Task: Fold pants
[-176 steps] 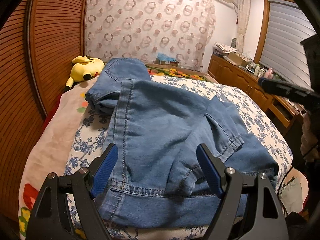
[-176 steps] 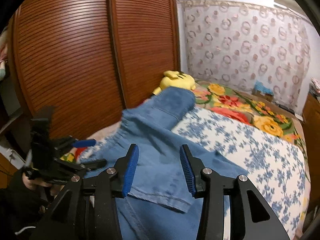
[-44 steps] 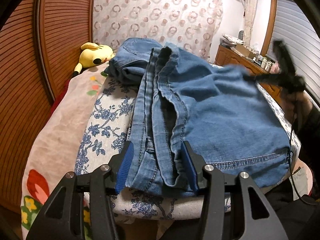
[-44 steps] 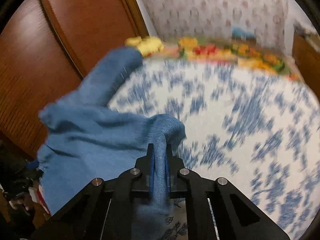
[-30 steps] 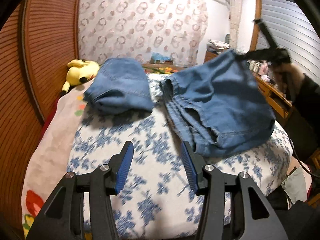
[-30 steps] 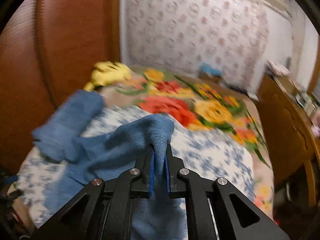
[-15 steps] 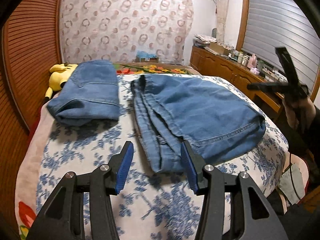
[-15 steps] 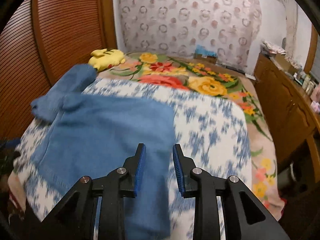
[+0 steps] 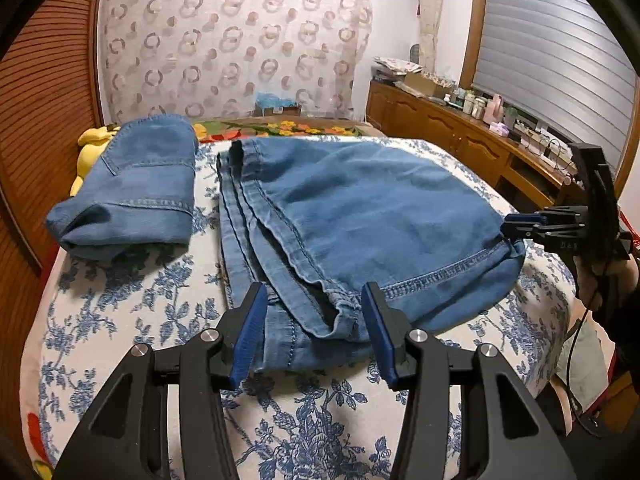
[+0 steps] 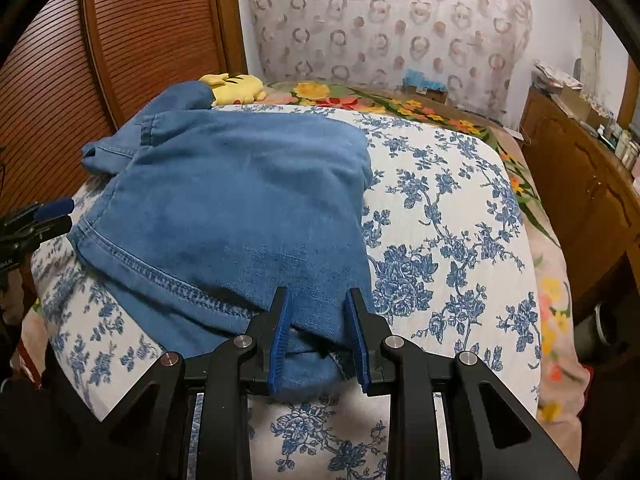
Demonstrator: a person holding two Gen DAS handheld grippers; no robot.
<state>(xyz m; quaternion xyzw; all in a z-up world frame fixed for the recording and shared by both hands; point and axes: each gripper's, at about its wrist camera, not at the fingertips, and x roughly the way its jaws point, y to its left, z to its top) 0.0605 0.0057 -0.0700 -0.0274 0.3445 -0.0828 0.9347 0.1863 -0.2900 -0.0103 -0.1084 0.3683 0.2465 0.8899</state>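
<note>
Blue denim pants (image 9: 360,216) lie folded in a flat stack on the floral bed sheet (image 9: 132,312); they also show in the right wrist view (image 10: 240,200). My left gripper (image 9: 314,332) is open, its blue pads either side of the stack's near layered edge, not gripping. My right gripper (image 10: 318,336) is open over the stack's corner; it also shows in the left wrist view (image 9: 520,226) at the right hem. The left gripper shows in the right wrist view (image 10: 44,216) at the left edge.
A second folded pair of jeans (image 9: 132,184) lies at the left. A yellow plush toy (image 10: 236,86) sits beyond it. A slatted wooden wardrobe (image 10: 120,40) runs along the left; a wooden sideboard (image 9: 472,140) with bottles stands right.
The right gripper swung the pants over, laid them flat and let go. The left gripper released the edge earlier. Both have since moved in close to the stack's edges.
</note>
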